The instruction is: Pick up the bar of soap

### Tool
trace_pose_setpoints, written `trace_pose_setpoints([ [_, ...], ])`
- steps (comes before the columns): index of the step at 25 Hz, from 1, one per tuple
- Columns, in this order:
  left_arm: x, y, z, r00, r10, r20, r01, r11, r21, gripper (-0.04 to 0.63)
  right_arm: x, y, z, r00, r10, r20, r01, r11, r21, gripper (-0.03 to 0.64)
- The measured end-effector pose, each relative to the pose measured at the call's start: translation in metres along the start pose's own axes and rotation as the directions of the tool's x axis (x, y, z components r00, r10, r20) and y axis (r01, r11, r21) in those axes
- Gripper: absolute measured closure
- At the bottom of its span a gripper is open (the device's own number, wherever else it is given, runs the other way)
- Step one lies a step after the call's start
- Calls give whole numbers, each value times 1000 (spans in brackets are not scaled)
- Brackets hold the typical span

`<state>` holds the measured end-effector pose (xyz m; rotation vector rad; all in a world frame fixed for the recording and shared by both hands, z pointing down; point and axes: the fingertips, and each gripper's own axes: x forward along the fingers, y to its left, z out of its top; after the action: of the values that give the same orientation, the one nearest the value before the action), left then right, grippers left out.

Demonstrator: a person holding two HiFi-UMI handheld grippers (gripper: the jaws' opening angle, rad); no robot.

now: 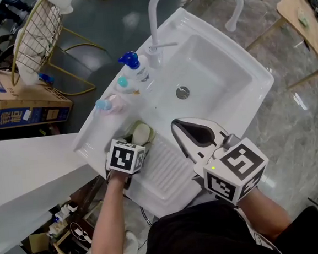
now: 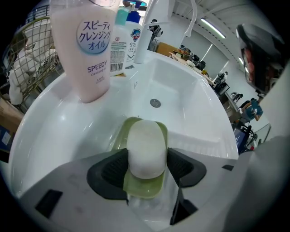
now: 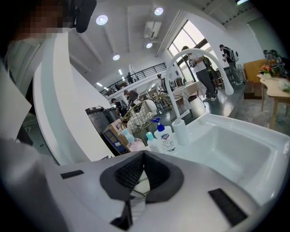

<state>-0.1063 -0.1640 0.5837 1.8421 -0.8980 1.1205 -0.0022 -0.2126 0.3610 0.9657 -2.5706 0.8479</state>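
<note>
Gripping the bar of soap (image 2: 146,149) by both sides, the left tongs (image 2: 146,168) clasp it in its green dish (image 2: 142,186) on the sink (image 2: 190,90)'s near-left ledge; the right tongs (image 3: 141,174) idle clenched, empty; next, probably a straight lift.

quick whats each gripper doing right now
Left hand-held gripper: closed on the bar of soap, which lies in its green dish.
Right hand-held gripper: shut, holding nothing.
</note>
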Motion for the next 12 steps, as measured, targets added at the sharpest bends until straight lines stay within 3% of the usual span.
trace_pose_setpoints([
  [6, -16, -4, -5, 999, 9, 43, -9, 1000, -11, 325, -2, 3, -1, 1000, 12, -2, -12, 1000, 3, 612],
  [12, -17, 0, -33, 997, 49, -56, -48, 999, 13, 325, -3, 8, -1, 1000, 30, 2, -30, 1000, 3, 612],
])
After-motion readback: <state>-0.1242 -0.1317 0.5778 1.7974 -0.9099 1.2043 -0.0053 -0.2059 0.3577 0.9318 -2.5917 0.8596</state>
